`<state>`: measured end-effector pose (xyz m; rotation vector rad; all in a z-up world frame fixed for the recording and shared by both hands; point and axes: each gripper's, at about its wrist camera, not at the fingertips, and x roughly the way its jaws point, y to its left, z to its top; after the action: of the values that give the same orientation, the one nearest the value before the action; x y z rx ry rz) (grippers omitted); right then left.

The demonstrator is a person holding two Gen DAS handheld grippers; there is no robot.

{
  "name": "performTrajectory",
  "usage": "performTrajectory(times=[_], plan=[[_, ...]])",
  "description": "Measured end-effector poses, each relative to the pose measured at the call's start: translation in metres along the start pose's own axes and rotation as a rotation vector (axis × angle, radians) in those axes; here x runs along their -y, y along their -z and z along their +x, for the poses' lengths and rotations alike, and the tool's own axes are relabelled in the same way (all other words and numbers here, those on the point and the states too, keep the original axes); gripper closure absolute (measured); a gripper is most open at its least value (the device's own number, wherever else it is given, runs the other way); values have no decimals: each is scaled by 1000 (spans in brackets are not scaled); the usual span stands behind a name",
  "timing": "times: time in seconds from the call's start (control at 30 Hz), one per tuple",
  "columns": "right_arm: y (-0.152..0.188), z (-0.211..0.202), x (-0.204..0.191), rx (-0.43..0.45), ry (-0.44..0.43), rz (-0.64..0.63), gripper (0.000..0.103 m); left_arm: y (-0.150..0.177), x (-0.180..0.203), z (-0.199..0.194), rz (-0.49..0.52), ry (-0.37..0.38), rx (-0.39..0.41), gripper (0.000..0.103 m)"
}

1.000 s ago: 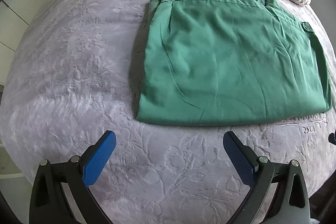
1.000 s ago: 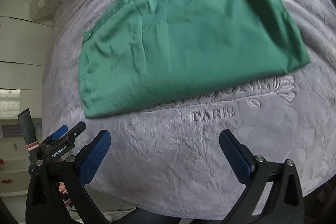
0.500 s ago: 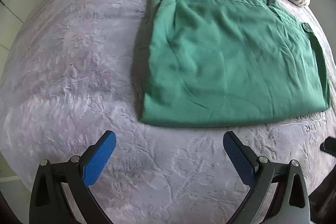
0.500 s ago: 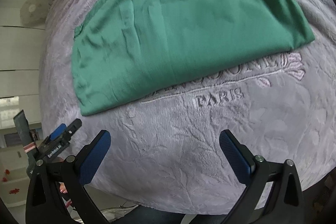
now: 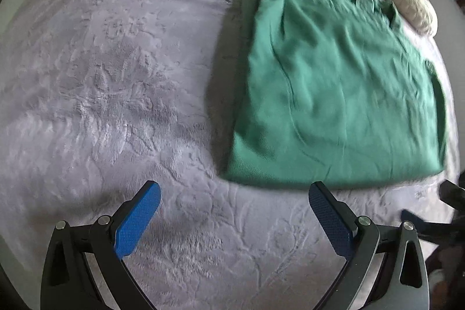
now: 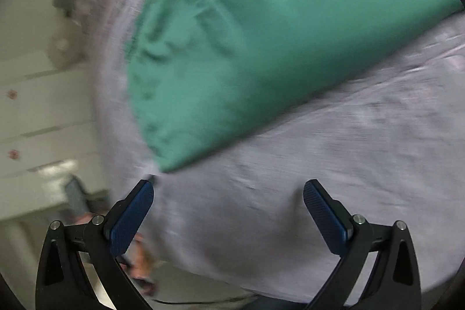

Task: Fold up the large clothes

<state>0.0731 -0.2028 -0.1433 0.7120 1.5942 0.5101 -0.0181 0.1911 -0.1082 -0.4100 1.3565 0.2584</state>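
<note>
This is a bedroom in a home. A big bed (image 5: 122,83) fills most of both views. It has a soft, fuzzy, light purple blanket (image 5: 87,135) with leaf and flower shapes pressed into it. A folded green shirt (image 5: 334,95) lies on the bed. At the far end of the bed, past the shirt, sits a pale, puffy cushion (image 5: 407,5). Beside the bed stand white drawers (image 6: 43,112) with small round knobs, though they look blurry.
</note>
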Motion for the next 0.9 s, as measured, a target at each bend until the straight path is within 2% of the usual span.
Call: performTrajectory(times=[0.2, 0.4, 0.43, 0.47, 0.5, 0.53, 0.57, 0.7, 0.83, 0.9], plan=[[-11, 63, -10, -27, -178, 43, 0, -18, -26, 6, -73, 134, 6, 1], [-28, 95, -25, 0, -275, 96, 0, -34, -36, 20, -132, 276, -35, 1], [-30, 98, -26, 0, -308, 117, 6, -38, -36, 23, -136, 294, -44, 1], [-31, 98, -26, 0, -311, 127, 30, -41, -34, 26, -138, 307, -52, 1], [-32, 98, -25, -6, -298, 132, 48, -47, -34, 31, -142, 329, -61, 1], [-32, 100, -23, -21, -300, 138, 78, -49, -38, 32, -144, 350, -69, 1], [-33, 97, -22, -28, -319, 141, 88, -54, -36, 35, -150, 371, -79, 1], [-32, 80, -36, -30, -400, 79, 89, -82, -26, 53, -145, 482, -111, 1], [-34, 65, -57, -46, -394, -9, 89, -105, -8, 72, -114, 560, -161, 1], [-35, 64, -64, -54, -377, -42, 89, -112, 5, 81, -107, 569, -182, 2]])
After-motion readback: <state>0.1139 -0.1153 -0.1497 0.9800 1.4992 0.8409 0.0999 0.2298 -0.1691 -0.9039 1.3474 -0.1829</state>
